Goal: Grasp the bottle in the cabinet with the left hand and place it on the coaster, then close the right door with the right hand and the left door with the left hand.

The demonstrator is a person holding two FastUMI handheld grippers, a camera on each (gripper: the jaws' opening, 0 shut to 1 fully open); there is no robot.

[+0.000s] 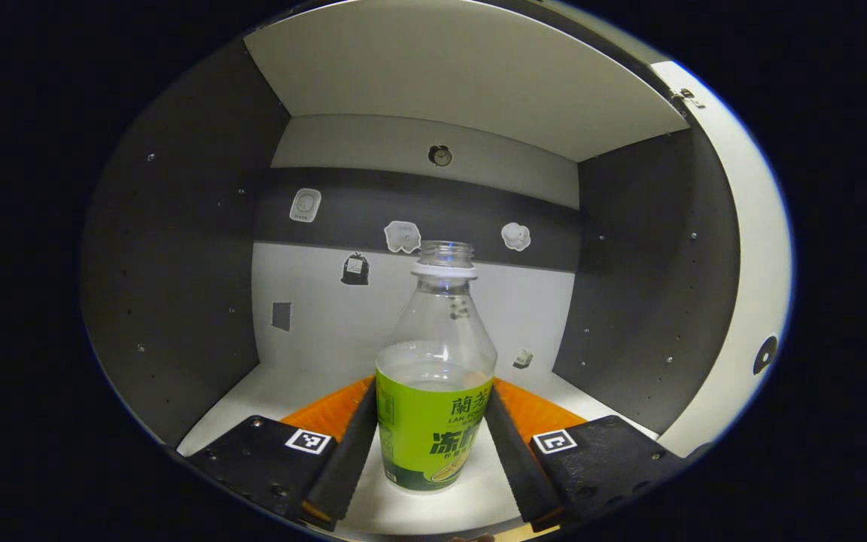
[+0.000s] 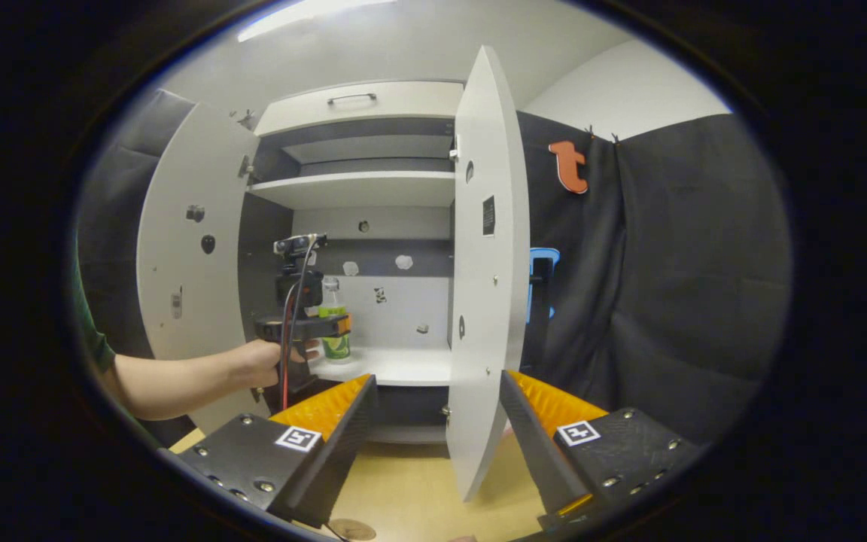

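Clear capless bottle (image 1: pixel 433 376), green label, upright between the left gripper (image 1: pixel 432 444)'s clamping fingers; right gripper (image 2: pixel 437 429) apart.

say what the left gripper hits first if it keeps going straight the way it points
The bottle: it already stands between the left gripper's fingers, which look close against its label. Behind it is the cabinet's back wall.

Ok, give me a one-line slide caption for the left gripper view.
Left gripper reaches into the open cabinet, its fingers flanking the uncapped, green-labelled bottle standing upright on the shelf.
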